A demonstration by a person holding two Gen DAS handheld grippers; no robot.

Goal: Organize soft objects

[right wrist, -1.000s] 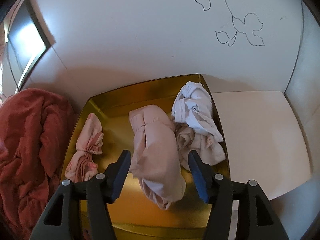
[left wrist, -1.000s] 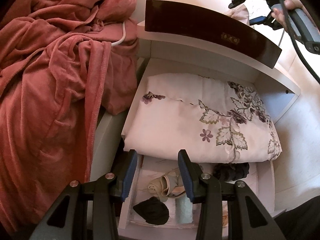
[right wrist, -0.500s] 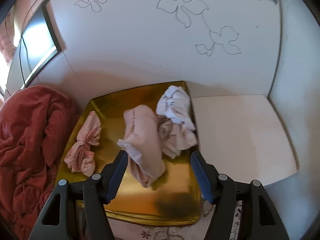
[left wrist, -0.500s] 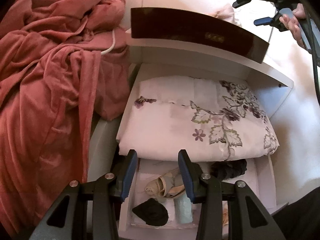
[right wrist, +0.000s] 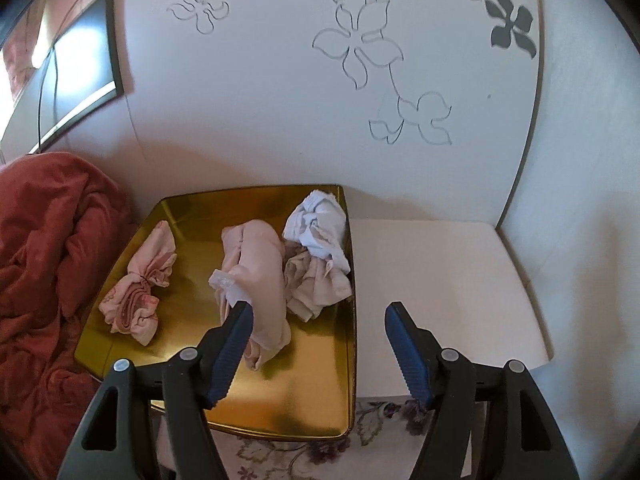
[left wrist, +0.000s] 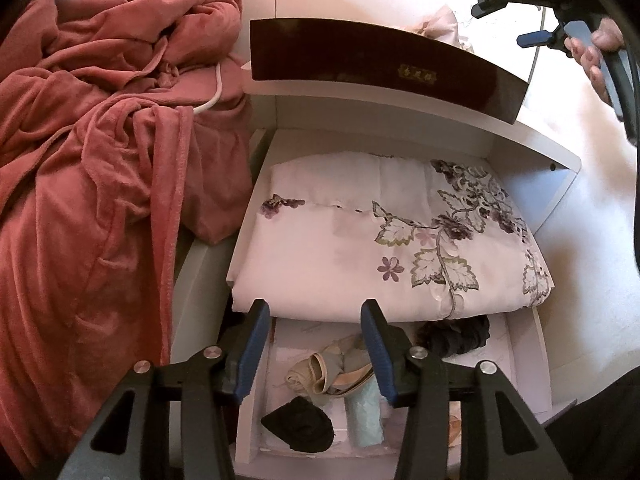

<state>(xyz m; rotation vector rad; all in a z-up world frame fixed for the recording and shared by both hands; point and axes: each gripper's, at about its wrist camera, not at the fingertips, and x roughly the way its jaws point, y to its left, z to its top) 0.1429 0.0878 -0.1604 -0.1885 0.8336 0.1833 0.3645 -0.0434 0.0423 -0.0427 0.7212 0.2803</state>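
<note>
On the white shelf top against the flowered wall, a gold tray (right wrist: 320, 408) carries the soft things to be sorted: a knotted pink floral cloth (right wrist: 138, 290) at the left, a rolled pale pink garment (right wrist: 260, 280) in the middle, and a crumpled white cloth (right wrist: 320, 226) at the right rim. The right tongs (right wrist: 318, 346) are held wide apart and empty above the tray's near right part, the left finger just in front of the roll. The roll is judged the next pick; it would best be taken across its thick middle, so that it stays rolled and the cloths touching it are not dragged along. The left tongs (left wrist: 314, 346) hang apart and empty over the open drawer (left wrist: 532, 360), where a beige bundle (left wrist: 320, 372) and a black sock (left wrist: 300, 426) lie below a folded embroidered cloth (left wrist: 360, 248).
</note>
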